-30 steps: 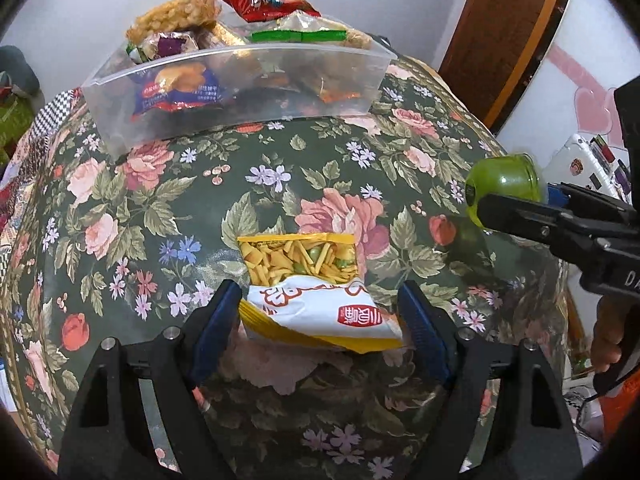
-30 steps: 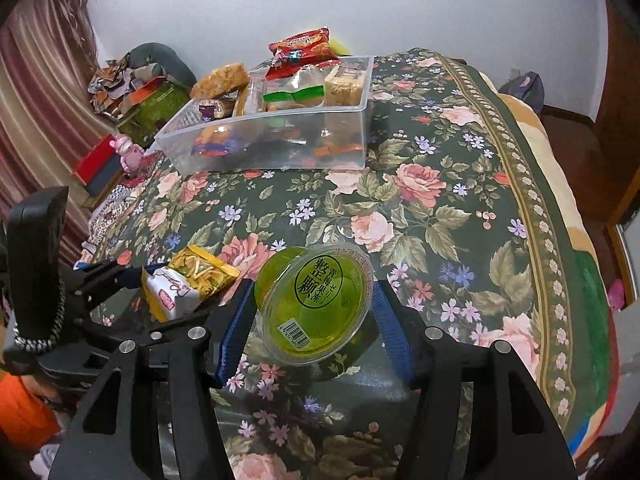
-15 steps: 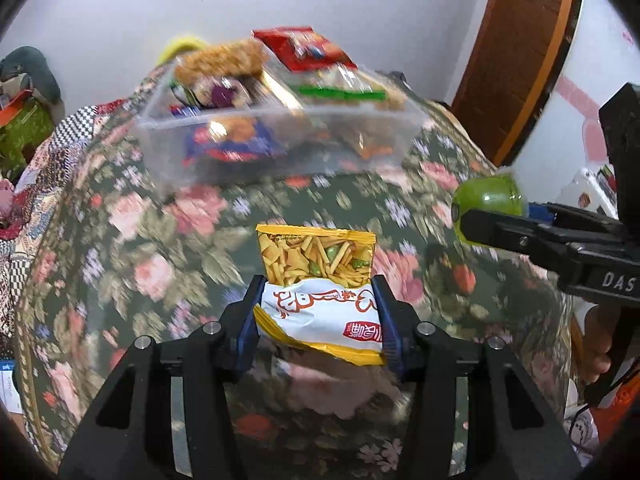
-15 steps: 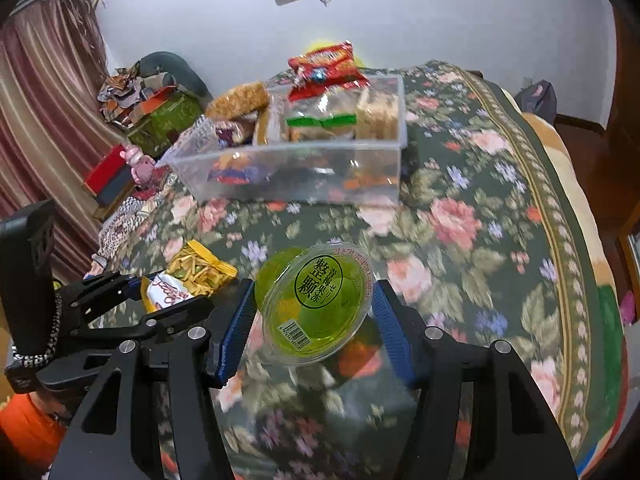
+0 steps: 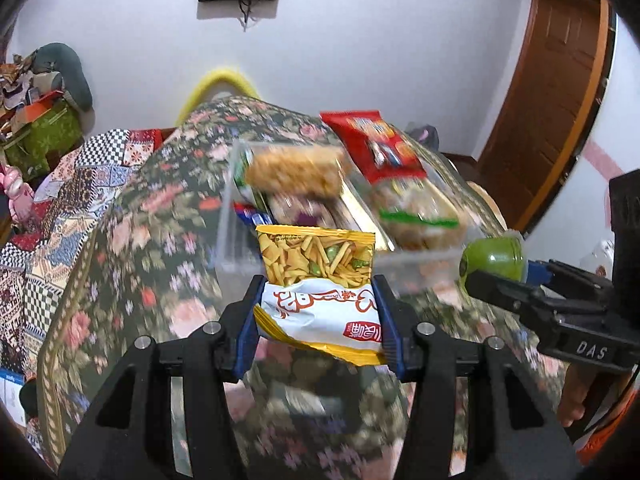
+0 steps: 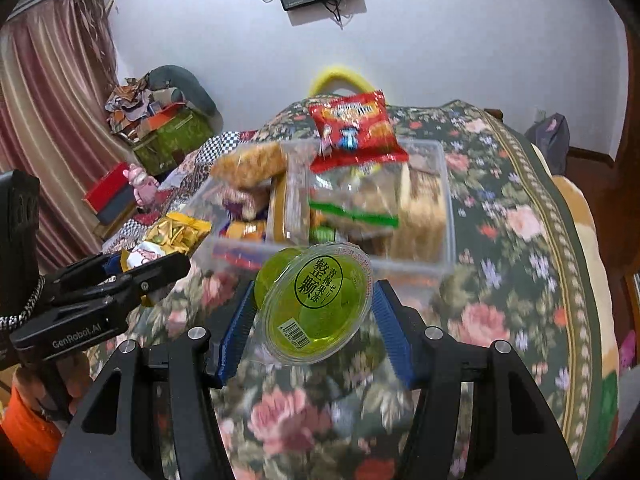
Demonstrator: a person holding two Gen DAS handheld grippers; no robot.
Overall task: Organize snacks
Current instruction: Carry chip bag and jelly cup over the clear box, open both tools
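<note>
Clear bin (image 6: 448, 208), packed with snacks, mid-frame on floral bedspread (image 6: 520, 216); red packet (image 6: 354, 128) topmost. Left gripper (image 5: 318, 312) clamps yellow snack bag (image 5: 320, 280), lower centre, before the bin. Right gripper (image 6: 312, 312) grips green jelly cup (image 6: 316, 304), tilted, lid facing camera.

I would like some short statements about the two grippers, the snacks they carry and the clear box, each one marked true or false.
1. The left gripper holds a yellow and white snack bag. True.
2. The right gripper is empty. False: it is shut on a green jelly cup.
3. The clear plastic box already holds several snacks. True.
4. A red snack packet lies flat on the floral bedcover outside the box. False: it sticks up at the box's far side.
5. The jelly cup rests in the box. False: it is held short of the box.
</note>
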